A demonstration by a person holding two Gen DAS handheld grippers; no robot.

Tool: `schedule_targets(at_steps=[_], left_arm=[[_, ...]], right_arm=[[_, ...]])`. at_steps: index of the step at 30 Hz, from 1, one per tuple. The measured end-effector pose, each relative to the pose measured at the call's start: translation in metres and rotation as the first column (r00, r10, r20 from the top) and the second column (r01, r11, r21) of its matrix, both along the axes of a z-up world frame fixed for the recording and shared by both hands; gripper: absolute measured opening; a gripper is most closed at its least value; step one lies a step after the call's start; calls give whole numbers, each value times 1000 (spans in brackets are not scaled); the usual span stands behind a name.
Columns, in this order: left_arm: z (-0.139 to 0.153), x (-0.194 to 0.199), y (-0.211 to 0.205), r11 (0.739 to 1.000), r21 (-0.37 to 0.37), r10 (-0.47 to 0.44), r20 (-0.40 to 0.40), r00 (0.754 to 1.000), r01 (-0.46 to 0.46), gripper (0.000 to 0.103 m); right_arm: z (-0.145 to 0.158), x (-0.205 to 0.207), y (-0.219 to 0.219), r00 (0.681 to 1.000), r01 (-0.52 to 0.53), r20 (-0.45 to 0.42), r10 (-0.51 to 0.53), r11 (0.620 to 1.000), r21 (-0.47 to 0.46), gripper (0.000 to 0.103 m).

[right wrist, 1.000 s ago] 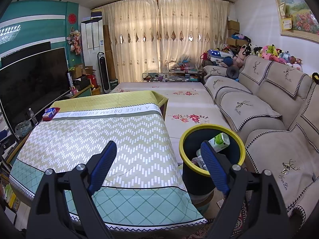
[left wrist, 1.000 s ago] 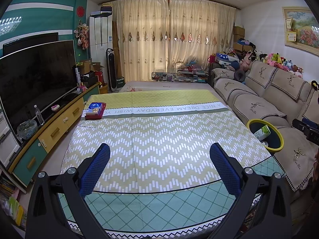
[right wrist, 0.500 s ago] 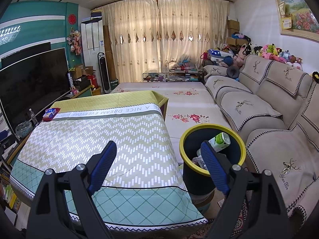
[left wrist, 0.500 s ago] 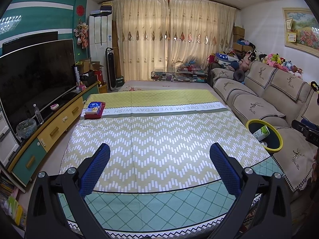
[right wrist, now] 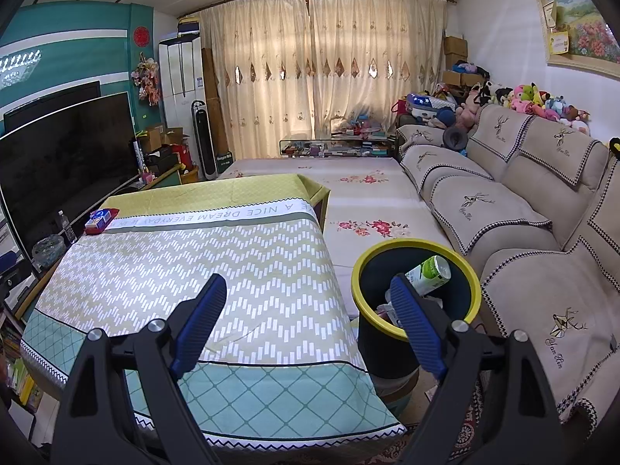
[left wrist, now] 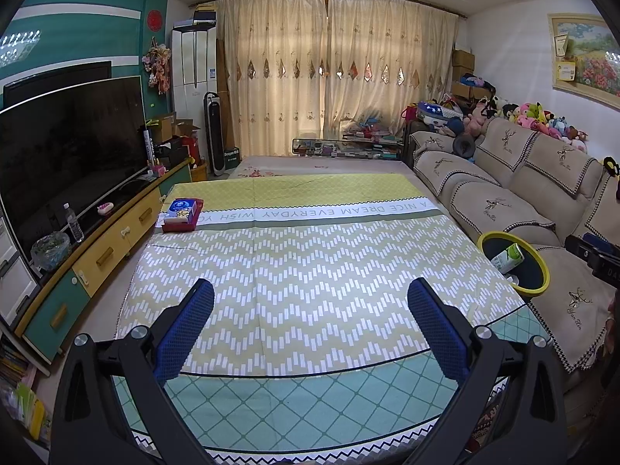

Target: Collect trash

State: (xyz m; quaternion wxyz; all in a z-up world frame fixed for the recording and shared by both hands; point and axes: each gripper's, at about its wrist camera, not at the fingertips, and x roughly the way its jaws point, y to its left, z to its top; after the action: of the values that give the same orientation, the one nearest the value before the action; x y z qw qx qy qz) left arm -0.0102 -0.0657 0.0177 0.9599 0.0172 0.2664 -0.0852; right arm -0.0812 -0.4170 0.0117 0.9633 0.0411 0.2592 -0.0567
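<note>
The bin (right wrist: pixel 416 290), yellow-rimmed, stood on the floor between the table (right wrist: pixel 193 263) and the sofa (right wrist: pixel 542 271), holding a green-and-white carton (right wrist: pixel 428 273) and other refuse. The cloth-covered tabletop bore only a tissue box (left wrist: pixel 181 214) at its far corner. Collection appeared essentially complete. The left gripper (left wrist: pixel 310 325) and right gripper (right wrist: pixel 308 323) were both spread wide, empty.
</note>
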Motion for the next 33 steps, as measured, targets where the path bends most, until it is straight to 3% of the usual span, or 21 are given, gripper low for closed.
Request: schedule_targets(at_steps=[33], left_arm=[[-5,3,-4,1000,-5,-5,-17,1000,5,98]], right_arm=[[-8,4,2,1000,-7,-16,7,1000,2,82]])
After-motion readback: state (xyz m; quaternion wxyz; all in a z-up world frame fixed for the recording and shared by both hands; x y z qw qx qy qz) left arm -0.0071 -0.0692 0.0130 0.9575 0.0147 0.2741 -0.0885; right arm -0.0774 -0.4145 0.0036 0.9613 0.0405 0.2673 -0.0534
